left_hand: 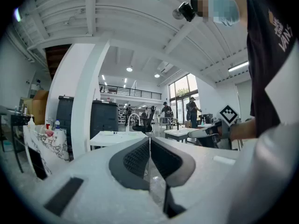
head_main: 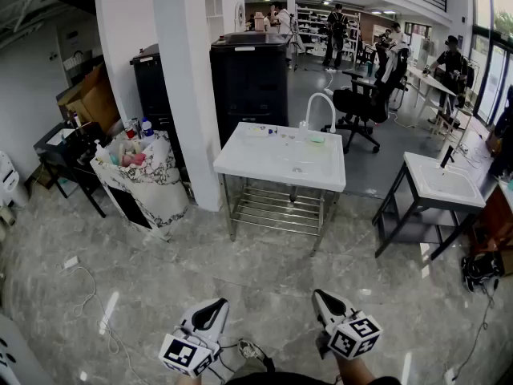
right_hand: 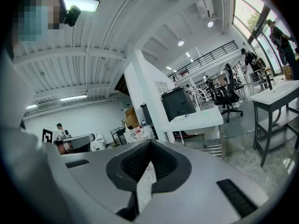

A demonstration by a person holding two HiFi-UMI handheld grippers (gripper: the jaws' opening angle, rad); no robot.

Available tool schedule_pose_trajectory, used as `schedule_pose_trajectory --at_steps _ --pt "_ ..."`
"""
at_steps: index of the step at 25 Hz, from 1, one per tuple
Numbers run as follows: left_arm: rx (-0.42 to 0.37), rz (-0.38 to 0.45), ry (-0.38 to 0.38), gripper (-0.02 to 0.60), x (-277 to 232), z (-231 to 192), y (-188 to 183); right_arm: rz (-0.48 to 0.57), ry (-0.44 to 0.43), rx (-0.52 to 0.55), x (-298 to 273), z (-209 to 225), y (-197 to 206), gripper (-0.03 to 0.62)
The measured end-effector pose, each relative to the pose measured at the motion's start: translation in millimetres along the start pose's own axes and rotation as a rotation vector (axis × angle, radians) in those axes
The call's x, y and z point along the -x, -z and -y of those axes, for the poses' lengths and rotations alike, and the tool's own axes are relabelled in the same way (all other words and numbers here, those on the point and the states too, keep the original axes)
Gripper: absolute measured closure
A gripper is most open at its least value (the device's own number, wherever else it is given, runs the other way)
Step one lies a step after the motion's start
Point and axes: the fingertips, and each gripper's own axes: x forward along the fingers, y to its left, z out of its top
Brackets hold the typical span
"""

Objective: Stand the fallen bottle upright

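Observation:
A white sink table with a curved white faucet stands a few steps ahead on the marble floor. Small items lie along its far edge. They are too small to pick out a fallen bottle. My left gripper and right gripper are held low at the bottom of the head view, far short of the table. Both are shut with nothing between the jaws. In the left gripper view the closed left gripper points level at the table. The right gripper aims toward it as well.
A white pillar and black cabinets stand behind the table. A cluttered stand with floral cloth is to the left, a second sink table to the right. An office chair, floor cables and people at the back.

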Motion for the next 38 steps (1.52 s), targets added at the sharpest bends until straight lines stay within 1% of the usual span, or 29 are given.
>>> schedule_pose_trajectory --at_steps 10,15,20,25,28,30,31,33,36,38 --pt "0.002 -0.013 0.027 0.557 -36 -33 1 -0.002 0.012 -0.017 -42 12 -7 0.589" --pt "0.003 -0.020 0.030 0.557 -59 -65 4 0.003 0.012 -0.024 -79 20 -12 0.588" --pt "0.009 -0.022 0.030 0.555 -83 -98 8 0.027 0.010 -0.062 -118 33 -19 0.586" --pt "0.021 -0.027 0.029 0.554 -103 -131 9 0.038 0.030 -0.084 -150 40 -25 0.584" --pt "0.043 -0.040 0.038 0.554 -121 -148 15 0.031 0.032 -0.113 -169 45 -25 0.497" --pt "0.059 -0.049 0.047 0.546 -137 -154 20 0.021 0.032 -0.136 -180 55 -26 0.464" --pt "0.070 -0.053 0.049 0.510 -146 -157 22 0.015 0.032 -0.152 -186 62 -27 0.456" --pt "0.093 -0.068 0.048 0.392 -165 -165 27 0.000 0.036 -0.186 -201 76 -29 0.413" --pt "0.106 -0.083 0.038 0.382 -199 -179 31 -0.017 0.034 -0.211 -229 103 -36 0.386" --pt "0.096 -0.082 0.019 0.382 -229 -194 29 -0.023 0.008 -0.224 -255 124 -45 0.375"
